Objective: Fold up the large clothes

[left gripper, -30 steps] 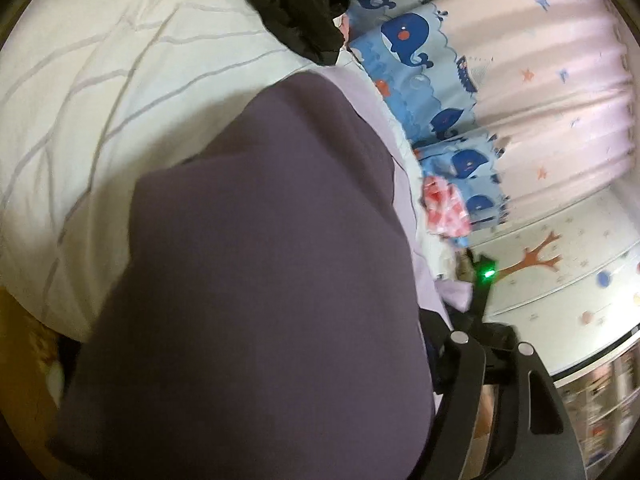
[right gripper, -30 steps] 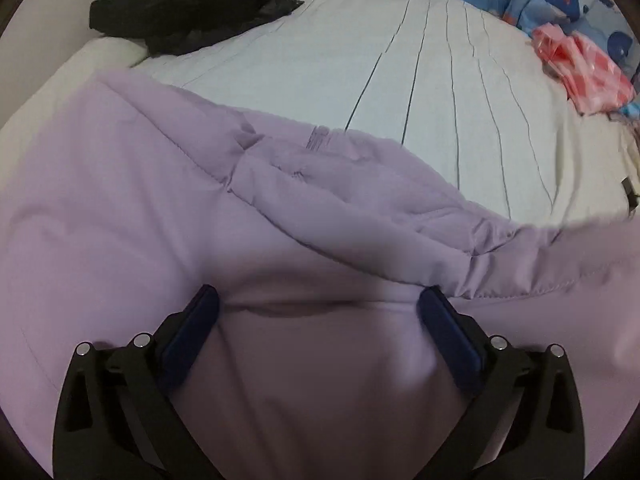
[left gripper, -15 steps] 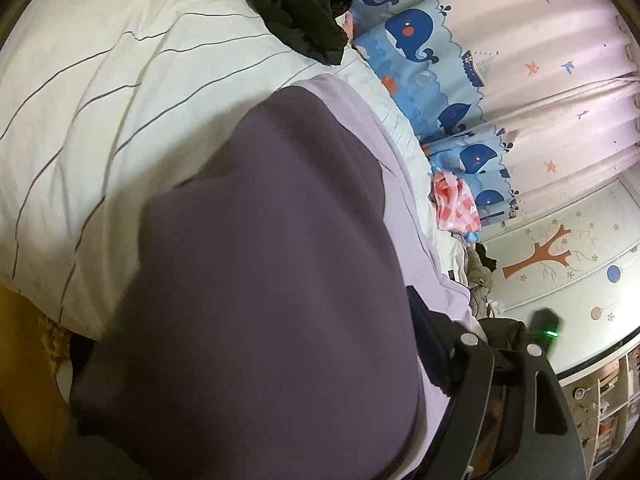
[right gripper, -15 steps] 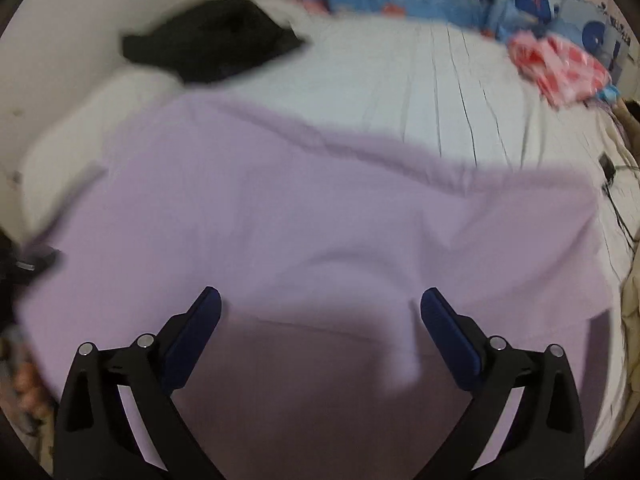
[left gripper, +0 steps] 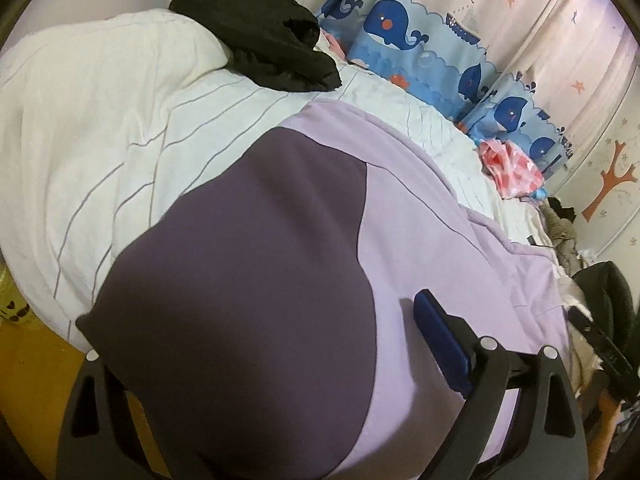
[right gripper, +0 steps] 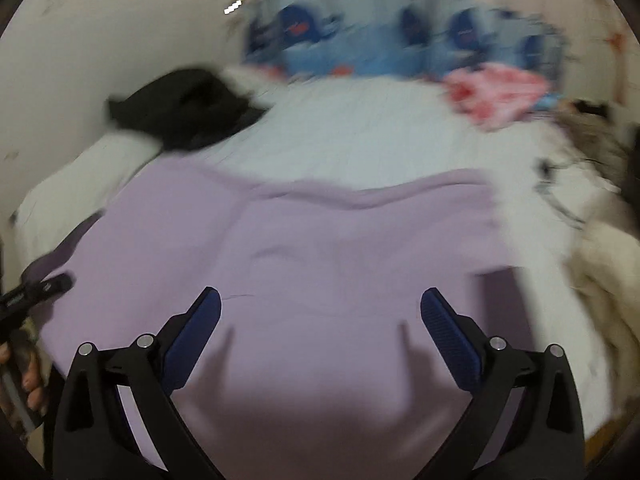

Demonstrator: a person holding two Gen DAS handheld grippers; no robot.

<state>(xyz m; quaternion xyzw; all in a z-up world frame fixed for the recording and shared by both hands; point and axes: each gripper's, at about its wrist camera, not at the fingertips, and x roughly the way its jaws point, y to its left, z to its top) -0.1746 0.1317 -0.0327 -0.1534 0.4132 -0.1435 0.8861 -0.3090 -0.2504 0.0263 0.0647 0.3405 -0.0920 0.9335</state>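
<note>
A large lilac garment lies spread on the striped white bed. My right gripper hovers open above its near part, blue pads wide apart with nothing between them. In the left wrist view, a shadowed fold of the lilac garment drapes close to the camera and hides the left finger. My left gripper has its jaws opening; its right pad stands clear of the cloth. The left gripper also shows at the left edge of the right wrist view, at the garment's corner.
A black garment lies on the pillow at the bed's far left. A pink-red patterned cloth lies by the whale-print curtain. More clothes are piled at the bed's right side. A person's hand holds the left gripper.
The right gripper drew back and rose from the bunched garment, which now lies spread flat. The left gripper's jaws widened and its view rolled; the cloth no longer touches its right pad.
</note>
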